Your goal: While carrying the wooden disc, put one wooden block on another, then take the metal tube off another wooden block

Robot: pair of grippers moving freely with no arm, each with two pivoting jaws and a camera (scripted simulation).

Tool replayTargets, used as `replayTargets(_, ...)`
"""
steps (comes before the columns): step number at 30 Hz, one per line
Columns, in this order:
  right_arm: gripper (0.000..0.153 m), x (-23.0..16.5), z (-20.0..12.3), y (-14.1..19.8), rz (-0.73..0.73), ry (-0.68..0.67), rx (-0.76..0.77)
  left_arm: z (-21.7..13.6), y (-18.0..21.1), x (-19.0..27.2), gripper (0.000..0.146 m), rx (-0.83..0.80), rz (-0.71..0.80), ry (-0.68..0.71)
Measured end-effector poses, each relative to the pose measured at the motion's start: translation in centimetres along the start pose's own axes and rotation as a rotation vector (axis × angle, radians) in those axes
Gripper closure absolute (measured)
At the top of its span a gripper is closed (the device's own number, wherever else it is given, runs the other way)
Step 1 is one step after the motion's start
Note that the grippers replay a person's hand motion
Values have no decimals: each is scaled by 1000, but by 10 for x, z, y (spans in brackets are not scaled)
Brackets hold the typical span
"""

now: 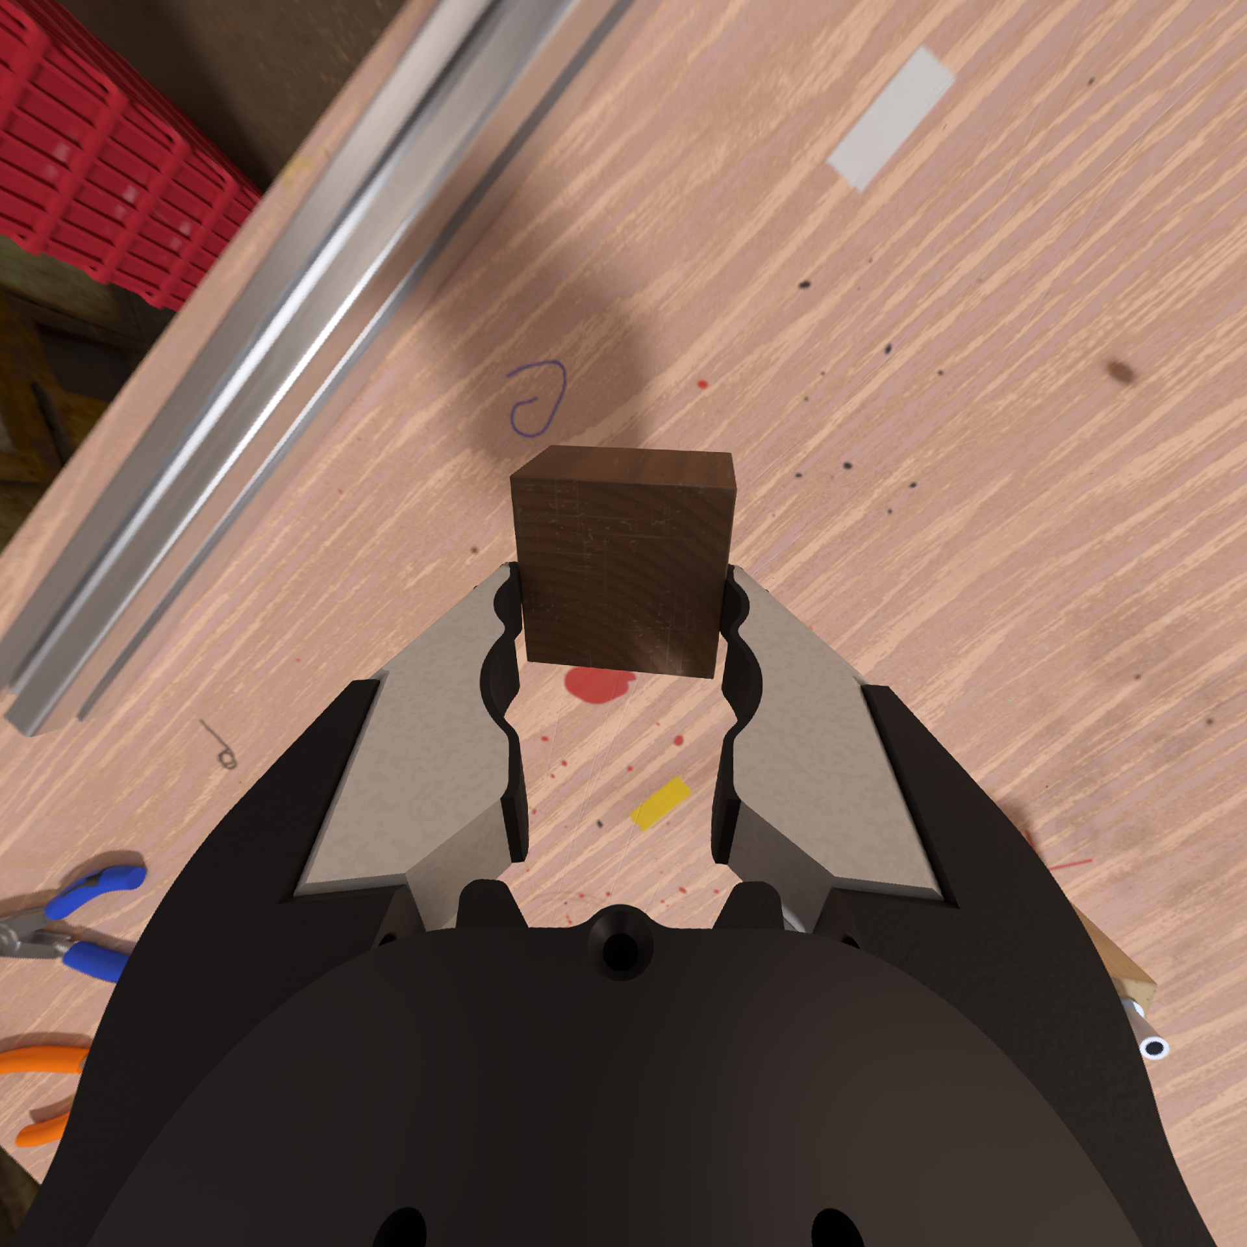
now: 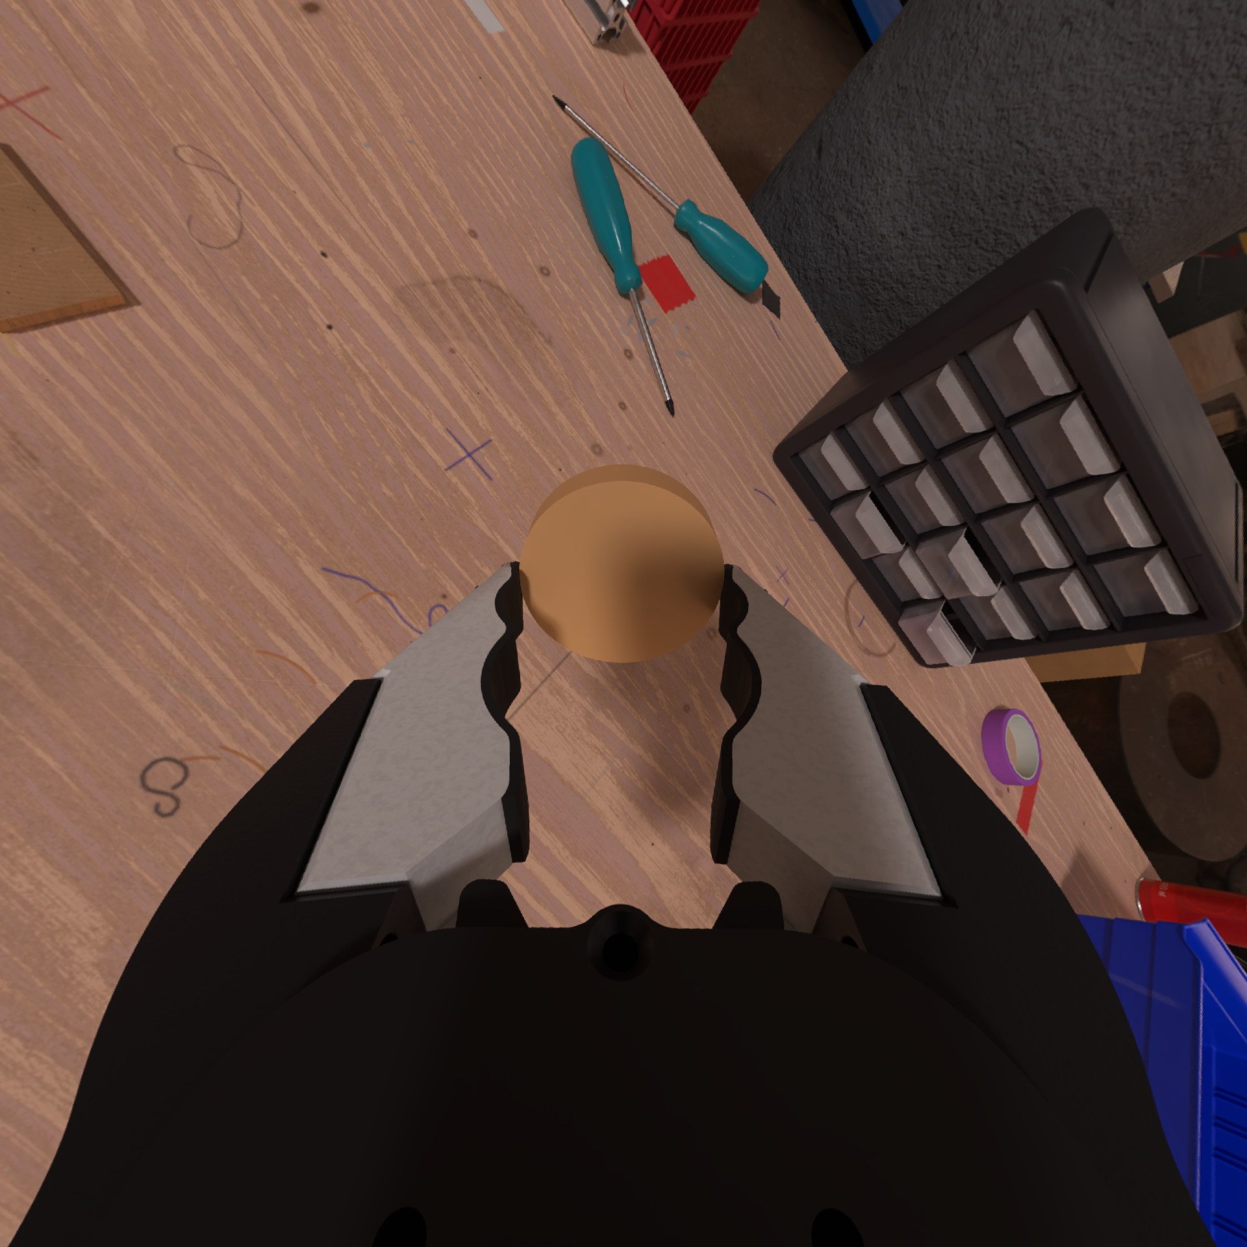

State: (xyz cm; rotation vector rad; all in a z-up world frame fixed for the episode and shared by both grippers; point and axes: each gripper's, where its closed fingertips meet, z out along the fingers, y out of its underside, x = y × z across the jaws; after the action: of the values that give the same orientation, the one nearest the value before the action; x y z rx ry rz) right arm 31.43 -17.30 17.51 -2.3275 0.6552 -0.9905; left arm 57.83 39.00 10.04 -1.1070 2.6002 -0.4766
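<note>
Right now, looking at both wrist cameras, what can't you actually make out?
- Metal tube: left wrist view, only an end shows; the left gripper, shut on the dark wooden block, covers the rest.
- Light wooden block under the tube: mostly hidden the same way.
- Tan board: right wrist view, cut by the left edge.
- Table under the wooden disc: hidden by the disc in the right gripper.

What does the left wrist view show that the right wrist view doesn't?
Only the left wrist view shows the dark brown wooden block clamped by the left gripper, blue-handled pliers and a long metal rail. Only the right wrist view shows the round tan wooden disc clamped by the right gripper, two teal screwdrivers and a black drawer organiser. Both show the wooden workbench and a red crate.
</note>
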Motion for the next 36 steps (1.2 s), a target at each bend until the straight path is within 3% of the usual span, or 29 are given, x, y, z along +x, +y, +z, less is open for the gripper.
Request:
replayTargets(11,94,-10,-3,-5,-26,-2,4,-88,-37,29,86,212,100,-47)
replayTargets(20,94,-23,-3,-16,-35,-22,36,-142,-76,161,87,350,394,6)
replayTargets(28,94,-39,-9,-14,-33,-44,43,-132,-81,289,87,429,640,166)
replayTargets(36,94,-49,-12,-3,-18,-65,43,-88,-60,351,87,365,702,299)
